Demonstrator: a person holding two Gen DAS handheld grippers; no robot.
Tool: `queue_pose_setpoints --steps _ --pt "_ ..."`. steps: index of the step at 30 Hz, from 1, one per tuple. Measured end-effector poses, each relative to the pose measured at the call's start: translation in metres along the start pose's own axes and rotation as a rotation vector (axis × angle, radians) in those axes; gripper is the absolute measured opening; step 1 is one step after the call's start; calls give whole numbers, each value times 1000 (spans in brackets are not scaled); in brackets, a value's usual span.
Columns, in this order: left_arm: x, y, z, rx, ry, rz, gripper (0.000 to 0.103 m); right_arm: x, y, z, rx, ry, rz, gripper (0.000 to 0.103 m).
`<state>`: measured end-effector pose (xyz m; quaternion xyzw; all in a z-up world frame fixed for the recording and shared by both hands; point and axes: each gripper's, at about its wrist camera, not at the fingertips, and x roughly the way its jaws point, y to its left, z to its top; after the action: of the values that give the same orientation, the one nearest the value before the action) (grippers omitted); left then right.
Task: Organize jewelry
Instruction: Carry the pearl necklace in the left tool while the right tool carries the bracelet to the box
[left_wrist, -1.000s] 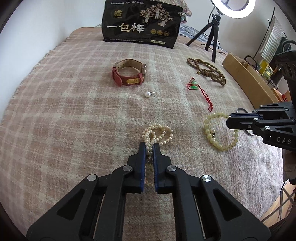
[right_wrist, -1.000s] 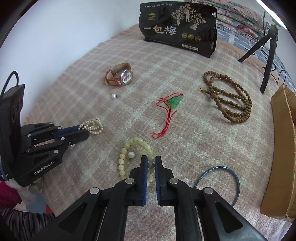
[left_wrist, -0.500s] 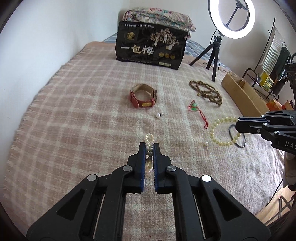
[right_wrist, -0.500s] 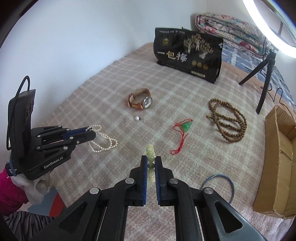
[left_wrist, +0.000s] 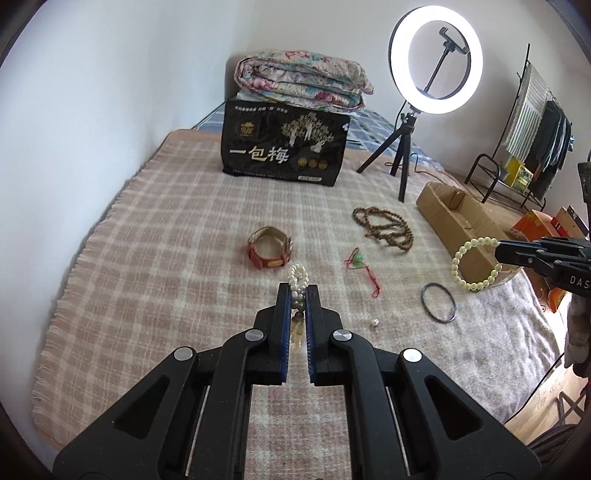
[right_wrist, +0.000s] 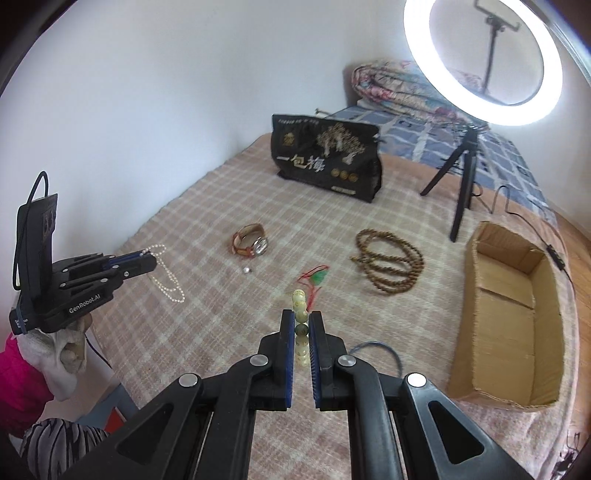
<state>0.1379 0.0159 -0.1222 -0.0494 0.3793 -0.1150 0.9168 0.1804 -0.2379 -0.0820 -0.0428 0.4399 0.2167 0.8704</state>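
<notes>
My left gripper (left_wrist: 297, 291) is shut on a white pearl necklace (left_wrist: 298, 280), lifted off the plaid blanket; from the right wrist view the necklace (right_wrist: 168, 280) hangs in loops from the left gripper (right_wrist: 146, 254). My right gripper (right_wrist: 301, 317) is shut on a pale yellow-green bead bracelet (right_wrist: 299, 306), which dangles as a ring (left_wrist: 474, 264) in the left wrist view. Still on the blanket lie a red-strap watch (left_wrist: 269, 248), a brown bead necklace (left_wrist: 384, 227), a green pendant on red cord (left_wrist: 360, 264), a dark bangle (left_wrist: 439, 302) and two loose pearls (right_wrist: 246, 270) (left_wrist: 375, 323).
An open cardboard box (right_wrist: 509, 314) sits at the blanket's right edge. A black bag with gold print (left_wrist: 284, 147) stands at the back, with a folded quilt (left_wrist: 303, 83) behind it. A ring light on a tripod (left_wrist: 436, 62) stands at the back right.
Both grippers have risen off the blanket, lifting the pearl necklace and the bead bracelet with them. A loose pearl has been left on the blanket below the bracelet.
</notes>
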Motion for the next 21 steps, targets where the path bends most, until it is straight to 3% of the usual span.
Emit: queue_pose_setpoints --steps 21 --pt "19 -98 62 125 -57 -130 5 -73 -110 -29 192 -94 -184 5"
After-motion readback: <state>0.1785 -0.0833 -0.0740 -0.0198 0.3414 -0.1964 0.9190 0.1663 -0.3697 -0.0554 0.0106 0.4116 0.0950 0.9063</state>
